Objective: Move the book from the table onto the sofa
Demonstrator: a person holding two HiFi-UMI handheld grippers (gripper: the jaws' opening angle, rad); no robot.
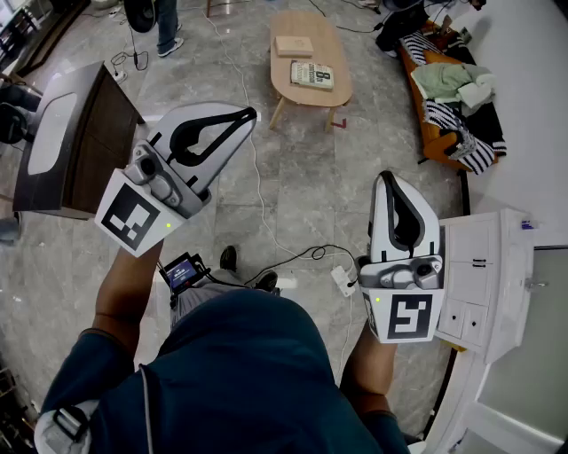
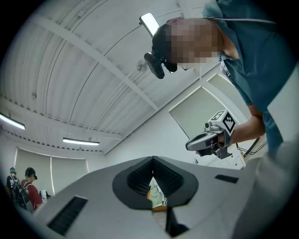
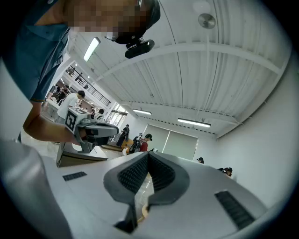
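Observation:
Far ahead in the head view stands a low oval wooden table. On it lie a patterned book and a plain tan book. To its right is the orange sofa, heaped with striped and green clothes. My left gripper is raised at the left, jaws shut and empty, well short of the table. My right gripper is held at the right, also shut with nothing in it. In each gripper view the jaws meet at the tips, left gripper, right gripper, pointing slightly upward toward the ceiling.
A dark wooden cabinet stands at the left and a white cabinet at the right. Cables and a small screen device lie on the stone floor by my feet. A person's legs show beyond the table.

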